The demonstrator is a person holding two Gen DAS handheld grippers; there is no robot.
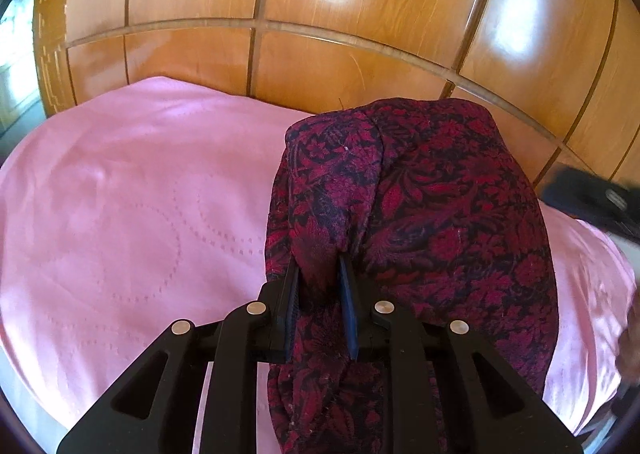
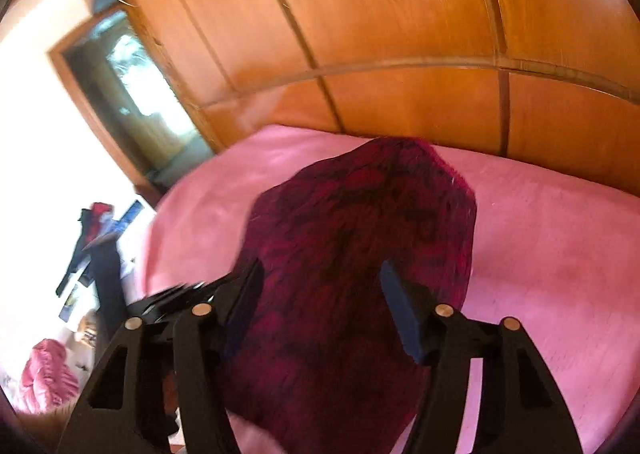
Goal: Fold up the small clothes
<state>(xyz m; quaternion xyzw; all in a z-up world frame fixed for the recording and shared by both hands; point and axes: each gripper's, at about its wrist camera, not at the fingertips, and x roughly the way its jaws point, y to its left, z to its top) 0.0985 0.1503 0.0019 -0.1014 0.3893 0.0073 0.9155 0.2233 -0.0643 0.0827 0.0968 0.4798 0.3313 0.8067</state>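
A small garment (image 1: 420,205) of dark red and black flowered cloth lies on the pink bedspread (image 1: 120,213). My left gripper (image 1: 320,274) is shut on a bunched fold of it near its close end. In the right wrist view the same garment (image 2: 360,254) shows blurred, stretching away from the camera. My right gripper (image 2: 320,286) is open, with its jaws wide apart on either side of the cloth and not pinching it. The right gripper also shows as a dark blurred shape at the right edge of the left wrist view (image 1: 592,197).
A wooden panelled wardrobe (image 1: 320,13) stands right behind the bed. In the right wrist view a doorway (image 2: 132,93) is at the left, with dark clothes hanging (image 2: 92,246) and a pink bundle (image 2: 48,378) on the floor.
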